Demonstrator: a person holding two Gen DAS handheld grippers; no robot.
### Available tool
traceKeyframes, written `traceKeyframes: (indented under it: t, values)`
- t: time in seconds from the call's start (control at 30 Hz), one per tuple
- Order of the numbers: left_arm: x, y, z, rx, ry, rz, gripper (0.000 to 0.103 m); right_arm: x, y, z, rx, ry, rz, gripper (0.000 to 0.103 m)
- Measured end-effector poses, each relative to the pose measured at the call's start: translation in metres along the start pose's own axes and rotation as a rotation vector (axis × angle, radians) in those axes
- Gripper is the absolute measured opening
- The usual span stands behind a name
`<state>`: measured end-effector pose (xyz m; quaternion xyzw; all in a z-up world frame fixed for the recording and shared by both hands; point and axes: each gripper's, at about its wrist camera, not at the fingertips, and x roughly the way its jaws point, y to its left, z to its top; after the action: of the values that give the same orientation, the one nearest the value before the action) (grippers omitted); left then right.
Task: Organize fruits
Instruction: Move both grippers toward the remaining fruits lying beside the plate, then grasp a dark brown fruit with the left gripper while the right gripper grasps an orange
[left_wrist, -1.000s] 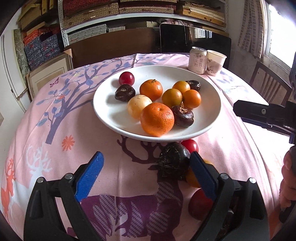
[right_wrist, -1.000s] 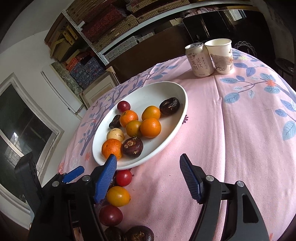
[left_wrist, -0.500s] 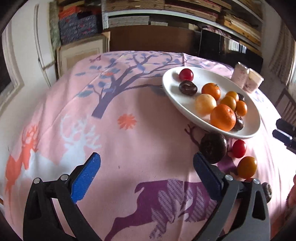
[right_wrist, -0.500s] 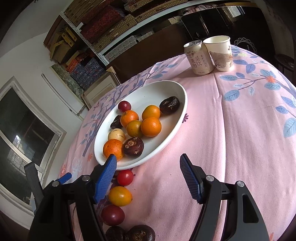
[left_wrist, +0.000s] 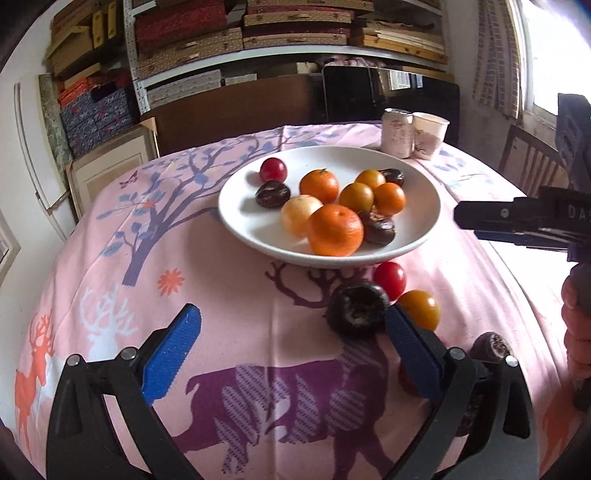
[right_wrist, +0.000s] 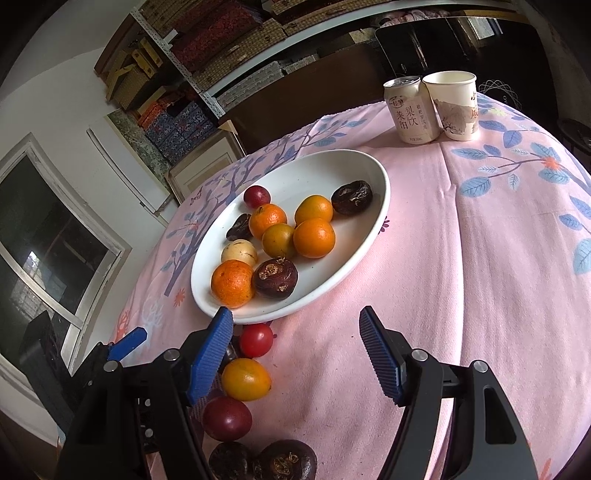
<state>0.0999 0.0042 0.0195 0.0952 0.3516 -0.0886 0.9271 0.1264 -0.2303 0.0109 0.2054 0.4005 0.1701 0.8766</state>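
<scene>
While the left tool (left_wrist: 291, 352) is standing with its blue pads spread about as wide as they go and nothing pressed between them, the left wrist view is showing a dark wrinkled fruit (left_wrist: 357, 308) lying on the pink patterned surface (left_wrist: 221, 295) just inside the right-hand pad, close to it but, as far as I can judge, not gripped. The jaws have just been opening, and the gap between them is holding only cloth. Beside that fruit a red fruit (left_wrist: 389, 279) and a yellow-orange fruit (left_wrist: 421, 309) are sitting just below the rim of the white plate (left_wrist: 243, 206), which is already carrying oranges, pale and dark fruits. Another dark fruit (left_wrist: 489, 345) is peeking from behind the tool's right arm.

Seen from the right wrist, the right tool (right_wrist: 295, 350) is hovering partly open over bare cloth — empty, nothing between its pads. The loose fruits are lining up to its left: red fruit (right_wrist: 256, 339), yellow-orange fruit (right_wrist: 245, 379), a dark red one (right_wrist: 227, 419), and two dark wrinkled ones (right_wrist: 284, 461) at the bottom edge. The plate (right_wrist: 369, 236) is lying just beyond.

My reading: the step in hand is picking the next loose fruit for the plate. The next move is calling for centring a tool around one fruit — round, likely to roll — and closing gently before lifting it over the rim.
</scene>
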Motion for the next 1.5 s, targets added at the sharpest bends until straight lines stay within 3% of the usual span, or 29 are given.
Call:
traceKeyframes:
  t: [0.17,0.33,0.43,0.5,0.53,0.6,0.67,0.83,0.93,1.07,1.23,1.3,1.33,1.37,1.43,1.5]
  values:
    - [0.027,-0.021,0.008,0.075,0.047,0.061,0.099,0.001,0.001,-0.001,-0.009,0.006,-0.003,0.072]
    - [0.032,-0.004,0.004,0.043,0.074,0.017,0.099,0.001,0.001,-0.001,-0.008,0.006,-0.002,0.072]
    - [0.021,0.018,-0.007,0.028,0.070,0.114,0.099,0.001,0.000,0.000,-0.005,0.004,0.000,0.072]
    - [0.015,0.041,-0.012,-0.031,0.082,0.209,0.099,0.000,0.001,0.000,-0.002,0.002,0.006,0.072]
    - [0.013,0.052,-0.014,-0.079,0.088,0.212,0.099,-0.001,0.001,-0.001,-0.003,0.001,0.008,0.072]
    - [0.007,0.067,-0.014,-0.159,0.081,0.154,0.098,-0.001,0.003,-0.002,-0.008,0.003,0.013,0.072]
    - [0.005,0.061,-0.013,-0.160,0.067,0.099,0.098,-0.001,0.005,-0.002,-0.018,0.006,0.013,0.072]
    - [0.002,0.002,-0.013,0.087,0.004,0.104,0.098,-0.002,0.006,-0.003,-0.023,0.003,0.014,0.072]
    - [0.008,-0.017,-0.013,0.153,0.016,0.096,0.098,-0.002,0.005,-0.002,-0.019,0.002,0.015,0.072]
    - [0.024,-0.016,-0.003,0.118,0.051,0.066,0.098,-0.001,0.007,-0.002,-0.030,0.012,0.013,0.072]
    - [0.045,-0.003,0.003,0.029,0.124,-0.081,0.098,-0.002,0.007,-0.003,-0.029,0.010,0.011,0.072]
    - [0.050,0.002,0.002,-0.013,0.154,-0.171,0.087,-0.003,0.007,-0.003,-0.030,0.009,0.009,0.072]
    - [0.052,0.002,0.002,-0.028,0.170,-0.235,0.064,-0.003,0.008,-0.004,-0.033,0.010,0.009,0.072]
    - [0.050,-0.001,0.001,-0.021,0.160,-0.239,0.053,-0.003,0.008,-0.004,-0.037,0.011,0.011,0.072]
    - [0.048,-0.009,-0.002,0.009,0.158,-0.264,0.039,-0.003,0.011,-0.005,-0.049,0.013,0.013,0.072]
    - [0.046,-0.011,-0.004,-0.001,0.161,-0.290,0.037,-0.003,0.012,-0.006,-0.056,0.019,0.012,0.072]
